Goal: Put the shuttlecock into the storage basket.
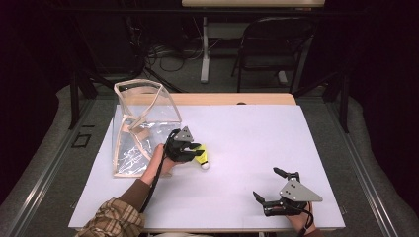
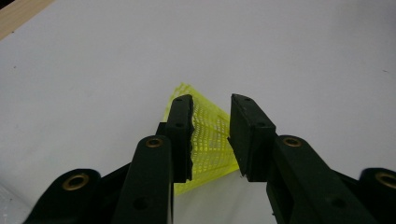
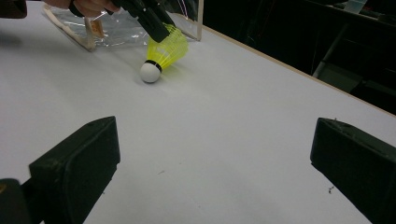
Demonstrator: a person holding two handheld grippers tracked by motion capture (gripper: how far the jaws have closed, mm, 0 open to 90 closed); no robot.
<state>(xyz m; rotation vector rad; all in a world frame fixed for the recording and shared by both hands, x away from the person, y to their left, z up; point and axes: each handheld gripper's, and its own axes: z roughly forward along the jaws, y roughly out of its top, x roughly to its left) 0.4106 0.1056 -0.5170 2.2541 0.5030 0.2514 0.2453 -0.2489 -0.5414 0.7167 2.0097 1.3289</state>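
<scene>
Yellow shuttlecock (image 2: 208,142) | between left gripper (image 2: 211,135) jaws (skirt end)

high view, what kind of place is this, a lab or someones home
Probably a lab or recording room: a white-topped table under a fixed camera, loose cables on the floor behind it, a folding chair, and dark surroundings.

high view looks down and forward over the table (image 1: 247,133); both gripper views sit low, near it, sharing the shuttlecock (image 3: 164,51) with the high view.
</scene>
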